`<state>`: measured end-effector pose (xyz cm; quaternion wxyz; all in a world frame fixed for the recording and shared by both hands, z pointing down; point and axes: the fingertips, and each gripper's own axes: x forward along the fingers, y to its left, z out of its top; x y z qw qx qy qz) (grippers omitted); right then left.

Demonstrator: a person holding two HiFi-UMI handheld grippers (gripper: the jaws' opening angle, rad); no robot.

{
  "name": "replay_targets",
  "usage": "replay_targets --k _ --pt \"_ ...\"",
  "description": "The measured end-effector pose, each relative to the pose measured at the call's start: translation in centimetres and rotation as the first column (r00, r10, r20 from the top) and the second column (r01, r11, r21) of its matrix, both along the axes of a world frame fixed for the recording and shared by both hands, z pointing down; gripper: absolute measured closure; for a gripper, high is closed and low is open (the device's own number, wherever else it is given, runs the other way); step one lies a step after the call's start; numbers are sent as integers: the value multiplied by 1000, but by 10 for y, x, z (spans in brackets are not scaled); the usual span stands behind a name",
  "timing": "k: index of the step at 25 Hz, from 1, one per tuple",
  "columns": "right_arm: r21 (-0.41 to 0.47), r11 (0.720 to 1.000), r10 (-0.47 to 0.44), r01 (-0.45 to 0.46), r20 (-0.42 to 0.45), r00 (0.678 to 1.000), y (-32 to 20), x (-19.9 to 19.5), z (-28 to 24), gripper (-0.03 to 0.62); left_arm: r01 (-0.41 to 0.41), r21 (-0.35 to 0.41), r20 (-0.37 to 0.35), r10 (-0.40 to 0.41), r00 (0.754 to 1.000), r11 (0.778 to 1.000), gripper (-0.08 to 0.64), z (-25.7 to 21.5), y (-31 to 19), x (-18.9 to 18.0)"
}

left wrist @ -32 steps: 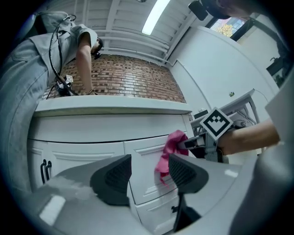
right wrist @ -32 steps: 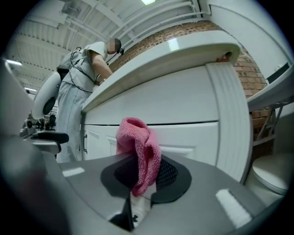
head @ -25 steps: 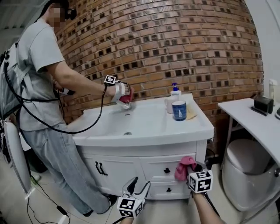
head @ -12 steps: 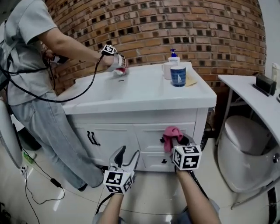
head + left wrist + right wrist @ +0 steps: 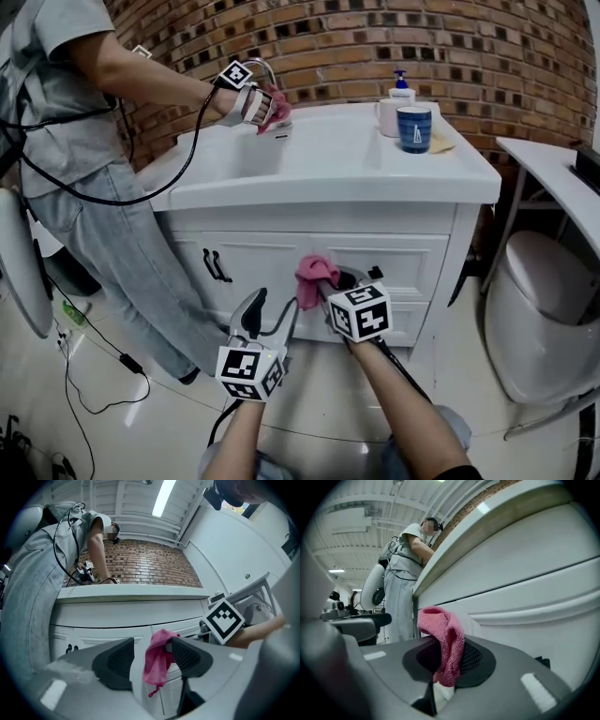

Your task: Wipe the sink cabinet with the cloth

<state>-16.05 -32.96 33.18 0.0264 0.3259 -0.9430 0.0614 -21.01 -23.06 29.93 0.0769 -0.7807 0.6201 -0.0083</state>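
Observation:
The white sink cabinet (image 5: 281, 255) fills the middle of the head view, with its doors and drawers facing me. My right gripper (image 5: 325, 283) is shut on a pink cloth (image 5: 313, 272) and holds it against the cabinet front, just below the countertop lip. The right gripper view shows the cloth (image 5: 446, 641) bunched between the jaws, close to the drawer panel (image 5: 543, 616). My left gripper (image 5: 270, 317) hangs open lower left of it, off the cabinet. Through its empty jaws, the left gripper view shows the cloth (image 5: 157, 660) beyond.
Another person (image 5: 84, 141) stands at the cabinet's left end, holding a gripper with a pink cloth (image 5: 270, 101) at the faucet. A blue cup (image 5: 413, 128), white mug (image 5: 388, 117) and soap bottle (image 5: 401, 82) stand at the counter's back right. A toilet (image 5: 539, 309) is on the right. Cables (image 5: 84, 375) lie on the floor.
My right gripper has carried the cloth leftward across the cabinet front, from the right drawers to the middle. The left gripper followed, still open. The other person's hand stays at the faucet.

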Motion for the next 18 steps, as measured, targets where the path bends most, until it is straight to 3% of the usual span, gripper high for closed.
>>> replay_targets --k 3,7,11,15,18 --pt "35 997 73 -72 -34 997 -12 20 -1 540 -6 2 -5 6 1000 1000 308 0 -2 0" --pt "-19 979 201 -202 -47 978 -25 79 8 540 -30 0 -12 30 999 1000 310 4 -11 10" --pt "-72 962 265 -264 4 964 -28 136 5 537 -68 2 -15 68 998 998 308 6 -22 34" --pt "12 904 427 -427 -58 902 -29 212 -4 538 -104 2 2 104 995 995 309 7 -27 55" --pt "-7 866 498 -499 -69 865 -32 259 2 538 -111 1 -1 111 994 994 310 8 -31 59"
